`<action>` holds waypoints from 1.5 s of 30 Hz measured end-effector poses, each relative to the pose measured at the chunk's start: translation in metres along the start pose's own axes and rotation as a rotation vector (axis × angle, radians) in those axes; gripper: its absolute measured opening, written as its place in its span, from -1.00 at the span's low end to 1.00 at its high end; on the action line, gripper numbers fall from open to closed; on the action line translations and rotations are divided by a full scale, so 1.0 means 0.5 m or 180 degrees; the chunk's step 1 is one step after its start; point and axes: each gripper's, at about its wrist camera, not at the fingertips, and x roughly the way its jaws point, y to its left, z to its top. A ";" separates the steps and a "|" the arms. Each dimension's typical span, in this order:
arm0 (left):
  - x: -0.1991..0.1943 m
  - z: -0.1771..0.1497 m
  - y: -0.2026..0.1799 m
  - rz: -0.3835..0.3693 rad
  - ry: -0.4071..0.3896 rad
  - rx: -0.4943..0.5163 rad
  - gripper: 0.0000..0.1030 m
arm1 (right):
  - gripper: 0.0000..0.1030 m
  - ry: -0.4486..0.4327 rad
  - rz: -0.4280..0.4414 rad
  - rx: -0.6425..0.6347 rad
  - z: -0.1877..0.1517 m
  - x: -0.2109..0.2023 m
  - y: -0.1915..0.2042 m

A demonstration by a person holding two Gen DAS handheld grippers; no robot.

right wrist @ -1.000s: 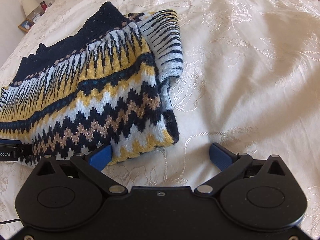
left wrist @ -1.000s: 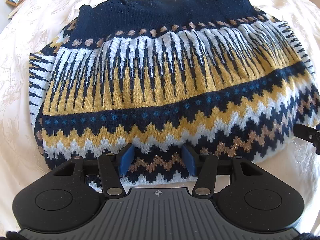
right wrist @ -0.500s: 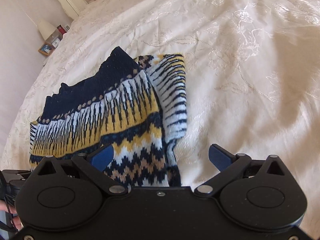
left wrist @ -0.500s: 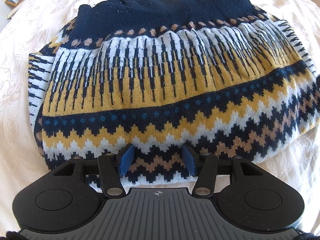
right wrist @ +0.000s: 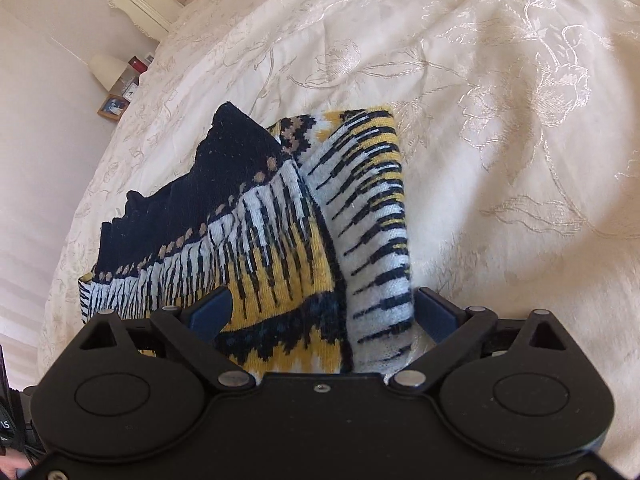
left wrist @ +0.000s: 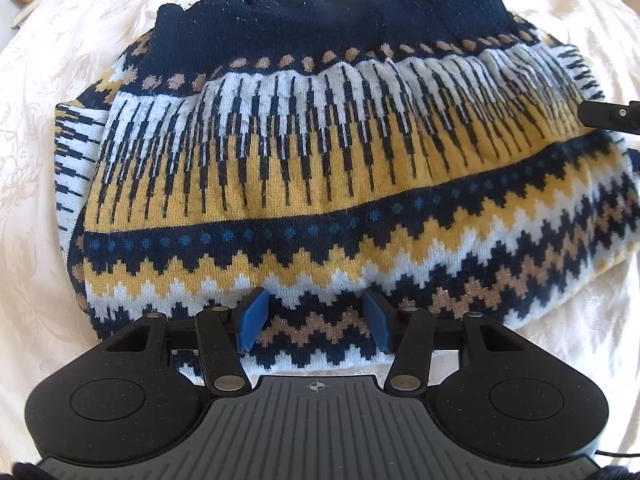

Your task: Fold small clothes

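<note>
Grippers, two, hand-held, black bodies with blue finger pads.

Left gripper (left wrist: 314, 316): jaws partly apart, pads standing over the near hem of the sweater; knit shows between them, but whether they touch or pinch it cannot be told. Right gripper (right wrist: 324, 316): jaws spread wide, straddling the right side of the garment where the front panel and the folded-in sleeve meet; no closure on the cloth visible. A black part of the right gripper also enters the left wrist view at the right edge (left wrist: 610, 116), over the sweater's right side.

Bed cover (right wrist: 500, 120): cream, embroidered with floral sprays, lightly creased; fills most of both views and bears the garment.

Sweater (left wrist: 304, 152): patterned knit, lying flat on the bed cover, hem toward the left gripper. Bands from far to near: plain navy, row of tan dots, white and mustard vertical spikes, navy strip with blue dots, then mustard, white and tan zigzags.

Sleeve (right wrist: 372, 216): white with navy and mustard dashes, folded along the right edge.

Headboard (right wrist: 148, 4): cream, tufted, far left of the right wrist view.

Bedside items: small white lamp (right wrist: 106, 68); framed picture (right wrist: 113, 107).
</note>
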 end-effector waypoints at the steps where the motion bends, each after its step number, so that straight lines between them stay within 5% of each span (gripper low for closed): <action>1: -0.009 0.004 0.006 -0.0040 -0.0001 -0.0033 -0.06 | 0.91 -0.0015 0.0032 0.0018 0.002 -0.001 -0.002; 9: -0.084 0.108 0.024 -0.0154 -0.0469 -0.0148 -0.07 | 0.91 0.0042 0.0293 -0.0035 0.003 -0.004 -0.002; 20: 0.023 0.289 -0.028 -0.0036 -0.0528 -0.0116 -0.07 | 1.00 0.0142 0.0473 -0.0101 0.003 0.023 -0.017; 35: 0.081 0.320 -0.025 0.0001 -0.0335 -0.0124 -0.02 | 0.99 0.0157 0.0636 -0.0115 0.023 0.041 -0.016; 37: 0.063 0.317 -0.019 -0.0034 -0.0354 -0.0148 -0.04 | 0.83 0.0189 0.0611 -0.0061 0.026 0.037 -0.015; 40: 0.022 0.287 -0.015 -0.0114 -0.0436 -0.0219 -0.04 | 0.29 0.0246 0.0483 -0.0046 0.033 0.029 -0.013; 45: -0.041 0.174 -0.030 -0.0283 -0.0490 -0.0229 -0.04 | -0.33 0.0373 0.0350 -0.0072 0.035 0.032 0.003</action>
